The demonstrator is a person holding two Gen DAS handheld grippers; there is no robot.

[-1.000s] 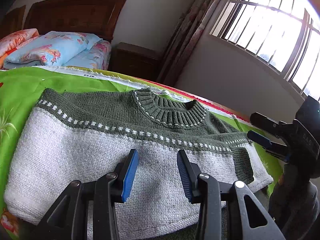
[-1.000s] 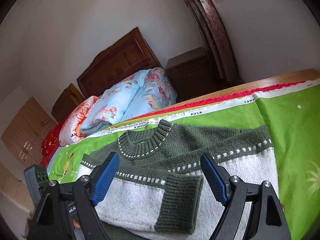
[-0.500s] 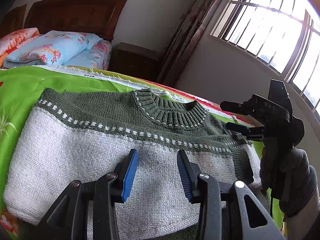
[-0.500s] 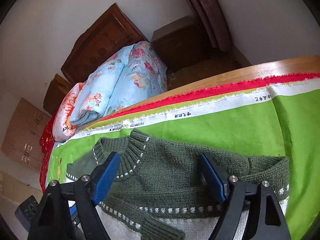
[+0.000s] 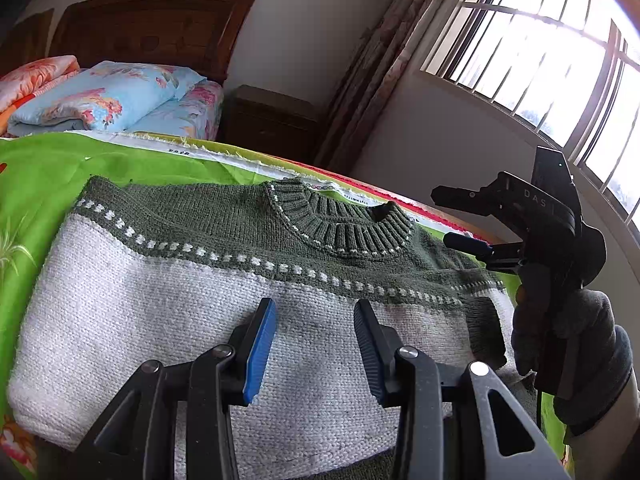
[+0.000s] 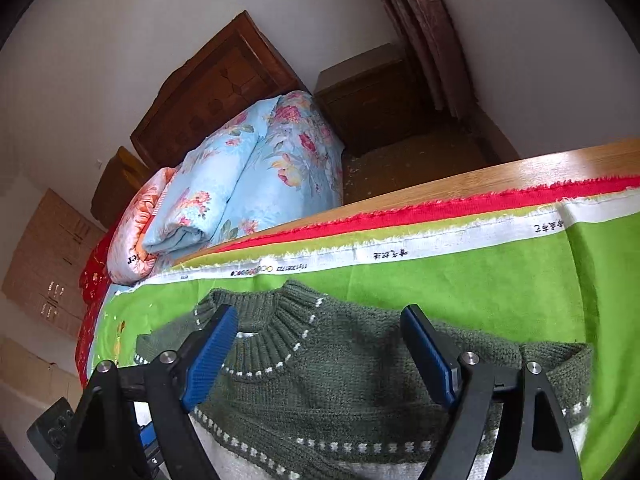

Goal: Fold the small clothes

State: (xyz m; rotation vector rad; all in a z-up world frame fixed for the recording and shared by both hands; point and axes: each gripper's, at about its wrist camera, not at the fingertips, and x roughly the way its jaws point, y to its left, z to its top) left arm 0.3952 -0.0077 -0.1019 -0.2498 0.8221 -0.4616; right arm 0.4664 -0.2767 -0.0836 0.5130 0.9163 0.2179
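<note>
**Sweater flat on the green cloth, both grippers parted above it**

The sweater (image 5: pixel 224 296) lies flat on the green cloth (image 5: pixel 44 160), collar (image 5: pixel 344 224) toward the cloth's white printed edge (image 6: pixel 440 246). Its upper band is dark green, its body pale grey, with a row of white dashes where the two colours meet. A green-cuffed sleeve (image 5: pixel 486 332) is folded in over the sweater's window-side edge.

The left gripper (image 5: pixel 314 344) hangs over the grey body of the sweater, below the collar, its blue-padded jaws apart with nothing between them; whether the pads touch the knit cannot be told.

The right gripper (image 6: pixel 320 352) is over the green upper band, jaws wide apart and empty, one pad beside the collar and the other toward the shoulder. From the left wrist view the right gripper (image 5: pixel 460 220) shows at the sweater's window-side edge, near the collar, raised off the knit and held in a gloved hand (image 5: pixel 572 332).

Beyond the sweater's collar side runs the wooden edge (image 6: pixel 500 172) under the cloth, then a bed with a blue floral quilt (image 6: pixel 256 176), a dark headboard (image 5: pixel 152 28) and a nightstand (image 6: pixel 368 92). A barred window (image 5: pixel 540 52) and a curtain (image 5: pixel 380 68) stand past the nightstand.
</note>
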